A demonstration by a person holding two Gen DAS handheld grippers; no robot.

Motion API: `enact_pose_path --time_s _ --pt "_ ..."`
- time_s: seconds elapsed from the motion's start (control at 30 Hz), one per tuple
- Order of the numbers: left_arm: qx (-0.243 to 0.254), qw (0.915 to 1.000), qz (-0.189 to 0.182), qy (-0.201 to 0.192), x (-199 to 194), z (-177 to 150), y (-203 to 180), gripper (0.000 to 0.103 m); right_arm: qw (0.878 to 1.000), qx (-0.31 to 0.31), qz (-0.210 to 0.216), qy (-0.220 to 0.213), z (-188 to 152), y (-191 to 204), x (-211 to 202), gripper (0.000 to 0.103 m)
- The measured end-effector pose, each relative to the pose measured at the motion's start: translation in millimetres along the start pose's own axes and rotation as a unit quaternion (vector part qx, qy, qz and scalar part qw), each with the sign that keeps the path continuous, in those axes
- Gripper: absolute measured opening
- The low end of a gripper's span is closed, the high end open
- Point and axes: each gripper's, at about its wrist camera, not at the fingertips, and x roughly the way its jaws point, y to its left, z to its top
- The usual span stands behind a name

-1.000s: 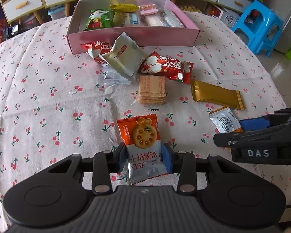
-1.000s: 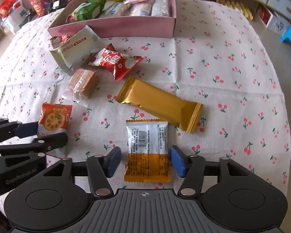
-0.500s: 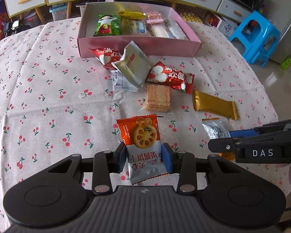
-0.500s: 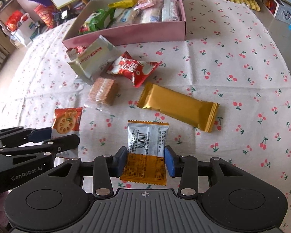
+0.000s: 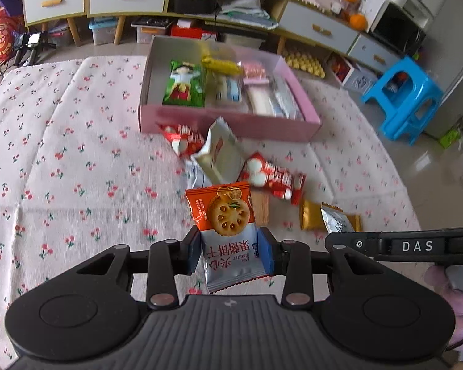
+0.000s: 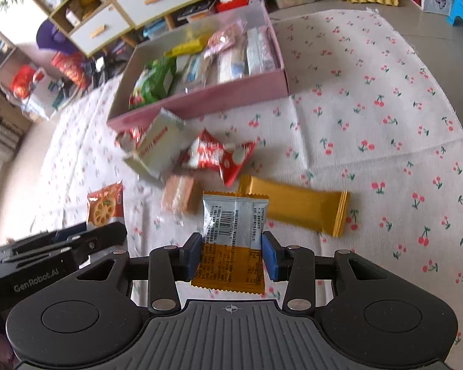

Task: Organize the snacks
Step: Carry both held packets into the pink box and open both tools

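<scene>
Slippage was our worry: each gripper (image 5: 231, 254) (image 6: 231, 254) pinched only a slick packet's (image 5: 228, 234) (image 6: 231, 237) edges, far from the box (image 5: 231, 121).

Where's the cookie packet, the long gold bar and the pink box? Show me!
cookie packet (image 5: 223, 215): left wrist view, on the printed biscuit.
long gold bar (image 6: 296, 205): right wrist view, middle of the wrapper.
pink box (image 6: 219, 97): right wrist view, on its near outer wall.

Two red packets (image 6: 219, 154), one pink box (image 6: 200, 98), perhaps six snacks inside.
</scene>
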Motion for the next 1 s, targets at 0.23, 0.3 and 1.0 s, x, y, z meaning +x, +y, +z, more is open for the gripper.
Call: enact_pose_path --time_s 0.23,0.3,1.0 --pt "-0.034 0.9992 -0.007 -0.019 -2 22 11 0.035 0.999 0.022 0.020 -0.025 22 7 -1 0.040" --pt "-0.041 0.9988 -0.002 -0.027 -2 31 14 0.035 0.999 0.030 0.026 -0.035 28 10 -1 0.040" --pt "-0.019 0.9955 0.021 -0.091 61 153 52 0.035 0.964 0.176 0.110 -0.166 96 -8 56 0.041"
